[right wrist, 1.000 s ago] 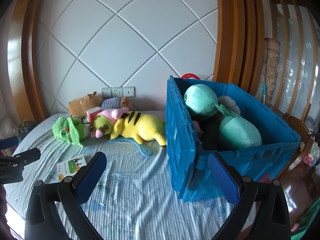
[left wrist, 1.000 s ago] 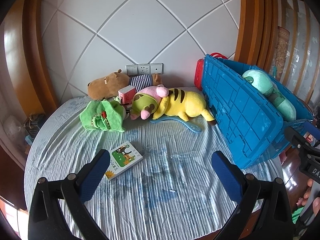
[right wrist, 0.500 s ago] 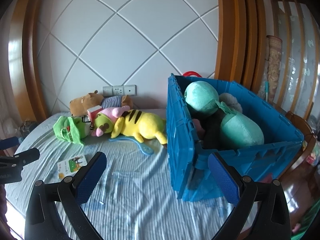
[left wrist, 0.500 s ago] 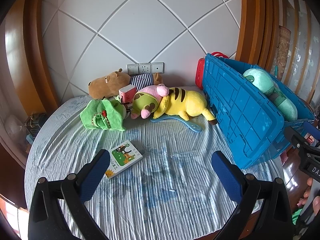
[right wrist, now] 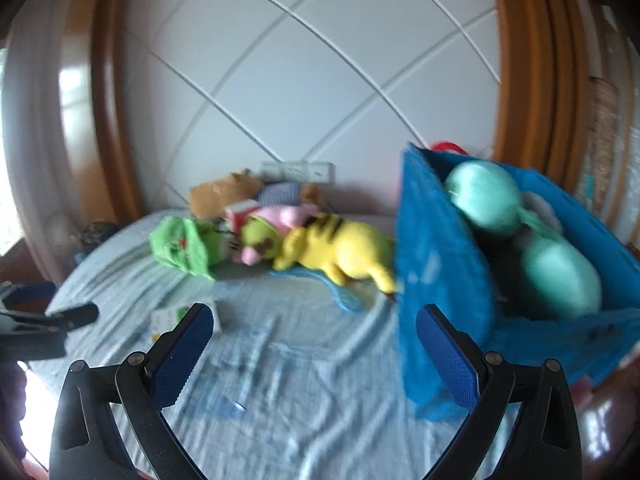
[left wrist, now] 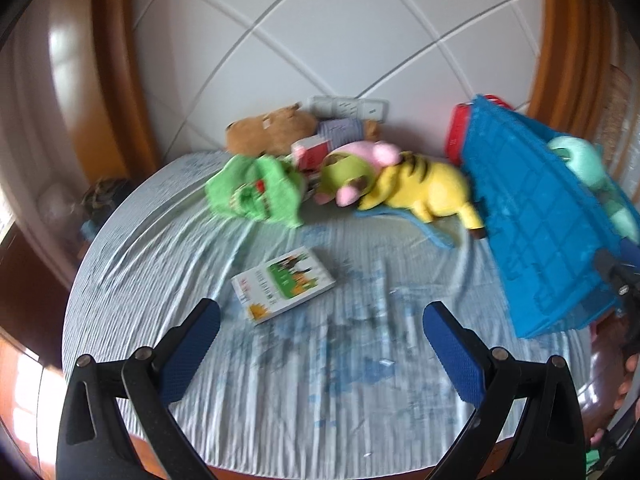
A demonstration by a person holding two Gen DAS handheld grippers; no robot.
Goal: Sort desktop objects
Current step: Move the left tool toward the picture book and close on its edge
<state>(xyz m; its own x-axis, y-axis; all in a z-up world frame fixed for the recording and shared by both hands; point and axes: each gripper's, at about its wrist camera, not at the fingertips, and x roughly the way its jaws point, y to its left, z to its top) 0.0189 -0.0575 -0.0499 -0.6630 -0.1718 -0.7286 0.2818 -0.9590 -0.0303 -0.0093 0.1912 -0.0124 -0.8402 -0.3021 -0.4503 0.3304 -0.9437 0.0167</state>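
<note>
Both our left gripper [left wrist: 320, 324] and right gripper [right wrist: 314, 326] gape empty; the tilted blue plastic crate [right wrist: 444, 280] risks spilling teal plush toys [right wrist: 560, 276].

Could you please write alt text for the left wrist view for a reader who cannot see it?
The open left gripper hangs above a striped tablecloth, with a small book just ahead. Plush toys lie beyond, beside a blue crate.

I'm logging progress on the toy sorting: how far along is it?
Partly done. Mint green plush toys already sit in the blue crate. Nothing is in hand: the left hand-held gripper and the right hand-held gripper are both open and empty. Left on the table: the yellow plush, pink plush, green plush, brown plush and the booklet.
</note>
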